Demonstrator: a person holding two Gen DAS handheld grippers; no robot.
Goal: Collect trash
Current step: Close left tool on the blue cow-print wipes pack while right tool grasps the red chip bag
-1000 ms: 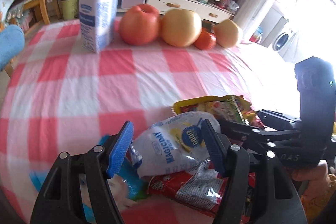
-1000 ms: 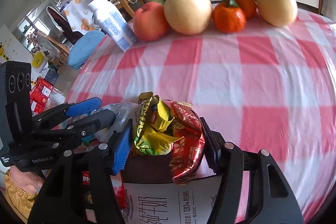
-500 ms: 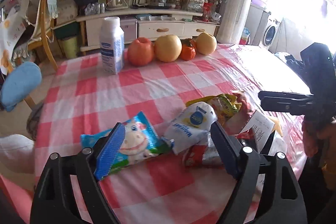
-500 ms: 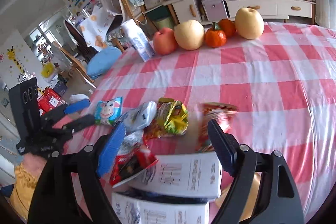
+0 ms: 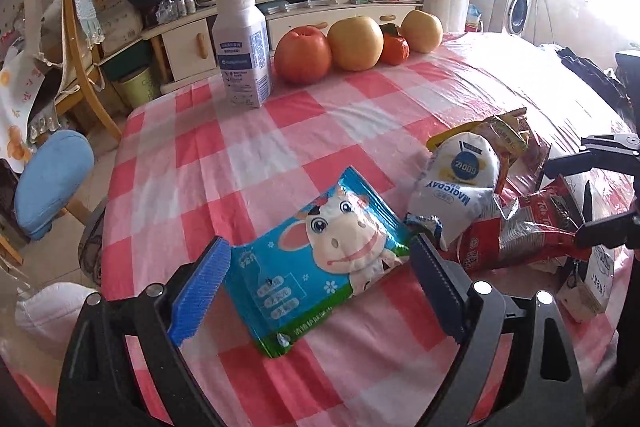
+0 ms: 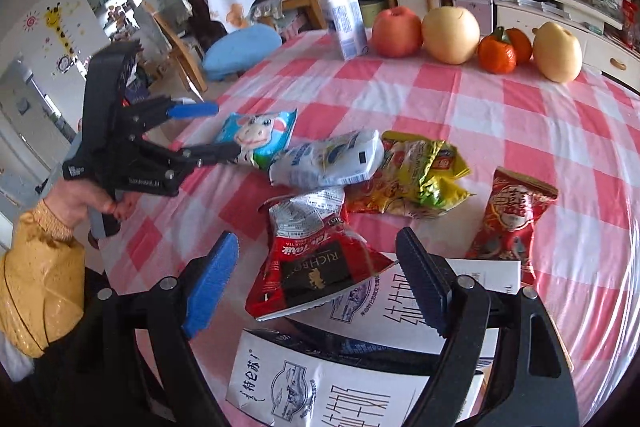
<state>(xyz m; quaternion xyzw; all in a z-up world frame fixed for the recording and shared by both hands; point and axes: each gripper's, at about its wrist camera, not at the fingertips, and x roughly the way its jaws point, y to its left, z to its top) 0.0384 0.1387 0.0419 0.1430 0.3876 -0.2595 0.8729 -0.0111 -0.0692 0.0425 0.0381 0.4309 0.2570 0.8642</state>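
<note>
Several snack wrappers lie on the pink checked tablecloth [image 5: 248, 155]. A blue cow-print packet [image 5: 320, 259] lies just ahead of my open, empty left gripper [image 5: 316, 291]; it also shows in the right wrist view [image 6: 256, 135]. Beside it lie a white Magicbay pouch [image 5: 456, 187] [image 6: 328, 163], a yellow-green wrapper [image 6: 416, 175], a red-black wrapper [image 6: 312, 259] and a red wrapper [image 6: 512, 219]. My right gripper [image 6: 316, 287] is open and empty, just above the red-black wrapper. A white paper box [image 6: 352, 379] sits below it.
A white milk bottle [image 5: 240, 47] stands at the table's far side with an apple [image 5: 302, 55], two pears [image 5: 354, 43] and an orange fruit [image 5: 394, 47]. A chair with a blue cushion [image 5: 52, 183] stands left of the table. A TV cabinet lines the back.
Both grippers have pulled back and up from the wrapper pile. The right gripper let go of the yellow and red wrappers, which now lie on the cloth. The cow packet is now in full view.
</note>
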